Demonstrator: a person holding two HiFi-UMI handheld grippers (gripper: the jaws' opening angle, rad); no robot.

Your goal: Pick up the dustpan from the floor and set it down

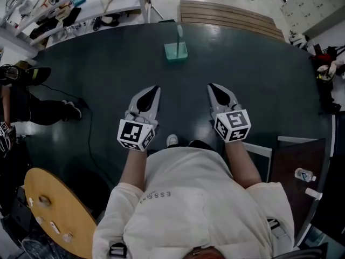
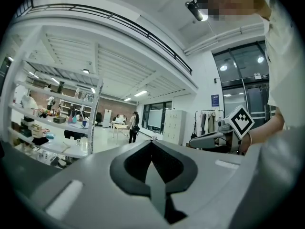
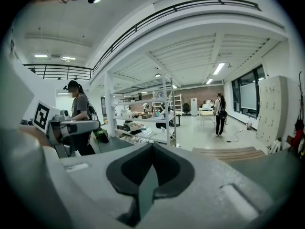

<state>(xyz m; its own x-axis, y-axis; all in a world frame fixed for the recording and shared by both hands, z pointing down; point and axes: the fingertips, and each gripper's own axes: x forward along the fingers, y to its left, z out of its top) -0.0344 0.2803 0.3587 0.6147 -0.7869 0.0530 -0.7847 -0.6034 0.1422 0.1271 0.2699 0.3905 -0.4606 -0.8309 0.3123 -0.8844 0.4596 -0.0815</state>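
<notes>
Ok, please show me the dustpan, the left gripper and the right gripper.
dustpan (image 1: 176, 52), head view, on its teal pan.
left gripper (image 1: 156, 88), head view, at its closed jaw tips.
right gripper (image 1: 211, 85), head view, at its closed jaw tips.

Two grippers (image 1: 156, 89) (image 1: 211, 86), one dustpan (image 1: 176, 50), one round wooden board (image 1: 56, 206).

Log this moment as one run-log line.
phase: before pickup | left tool: shut, empty | right tool: shut, empty | dustpan: on dark floor mat, ahead of both tools, untouched
</notes>
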